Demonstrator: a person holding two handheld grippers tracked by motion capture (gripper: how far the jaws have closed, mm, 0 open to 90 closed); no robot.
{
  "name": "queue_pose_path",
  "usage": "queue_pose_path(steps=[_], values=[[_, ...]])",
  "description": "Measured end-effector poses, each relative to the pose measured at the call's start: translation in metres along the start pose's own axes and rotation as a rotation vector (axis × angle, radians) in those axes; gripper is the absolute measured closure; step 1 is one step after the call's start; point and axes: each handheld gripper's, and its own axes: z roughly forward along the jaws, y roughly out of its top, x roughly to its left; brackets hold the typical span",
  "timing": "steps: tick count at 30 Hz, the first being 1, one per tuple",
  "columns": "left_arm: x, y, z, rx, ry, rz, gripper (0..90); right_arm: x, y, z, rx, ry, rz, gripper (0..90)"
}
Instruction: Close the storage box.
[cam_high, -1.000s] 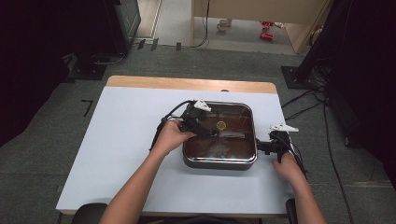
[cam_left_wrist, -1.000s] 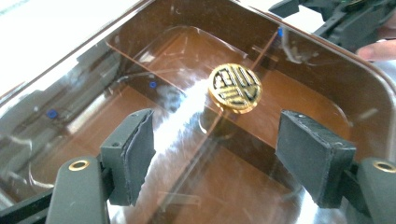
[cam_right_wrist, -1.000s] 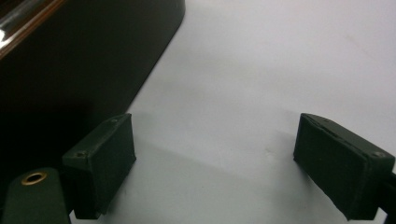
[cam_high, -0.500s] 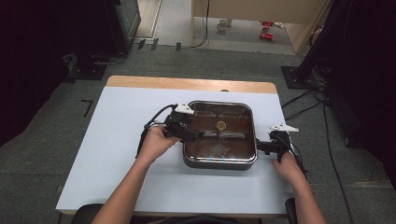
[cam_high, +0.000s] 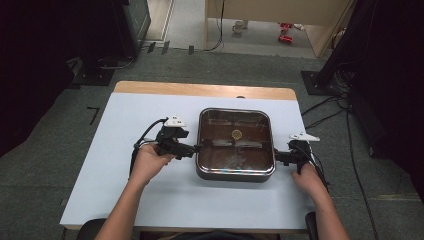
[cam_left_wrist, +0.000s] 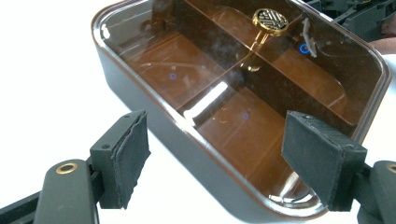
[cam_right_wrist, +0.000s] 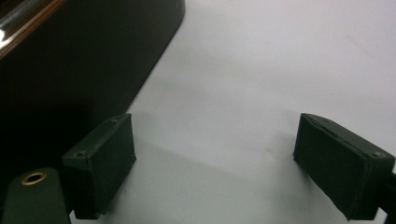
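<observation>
Inside, divided box (cam_high: 235, 142), lidded.

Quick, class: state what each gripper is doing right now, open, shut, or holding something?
Left gripper: open, jaws just been opening, astride the near wall of the lidded box, pads not pressing it.
Right gripper: open, holding nothing, beside the box.

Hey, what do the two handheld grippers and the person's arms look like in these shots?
Both the left gripper and right gripper are black, each topped by a pale three-cornered plate and trailing a black cable. Close up, each carries two blocky dark pads and a brass-ringed hole in the left jaw arm. The forearms are bare, with no sleeves in view.
</observation>
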Motion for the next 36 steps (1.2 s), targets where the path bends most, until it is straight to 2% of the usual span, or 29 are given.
queue_pose_path(steps=[4,7,11,15,18,23,27,30,34,36], values=[[0.001,-0.011,-0.006,0.013,0.013,-0.002,23.4,0.000,0.000,0.000,0.000,0.000,0.000,12.1],[0.002,-0.020,-0.009,0.017,0.017,-0.020,23.2,0.000,0.000,0.000,0.000,0.000,0.000,12.1],[0.004,-0.033,-0.012,0.032,0.063,-0.039,23.2,0.000,0.000,0.000,0.000,0.000,0.000,12.1],[0.007,-0.046,-0.015,0.020,0.104,-0.053,23.2,0.000,0.000,0.000,0.000,0.000,0.000,12.1],[0.007,-0.057,-0.016,0.016,0.131,-0.041,23.2,0.000,0.000,0.000,0.000,0.000,0.000,12.1],[0.005,-0.070,-0.014,0.012,0.160,-0.033,23.2,0.000,0.000,0.000,-0.001,0.000,0.001,12.1],[0.003,-0.081,-0.009,0.029,0.179,-0.052,23.2,0.000,0.000,0.000,-0.001,0.000,0.001,12.1],[0.001,-0.090,-0.004,0.022,0.201,-0.043,22.8,0.000,0.000,0.000,-0.001,0.000,0.003,12.1],[-0.002,-0.097,0.002,0.002,0.221,0.019,22.9,0.000,0.000,0.000,-0.001,0.000,0.002,12.1],[-0.004,-0.099,0.004,-0.002,0.224,0.016,22.9,0.000,0.000,0.000,-0.001,0.000,0.002,12.1]])
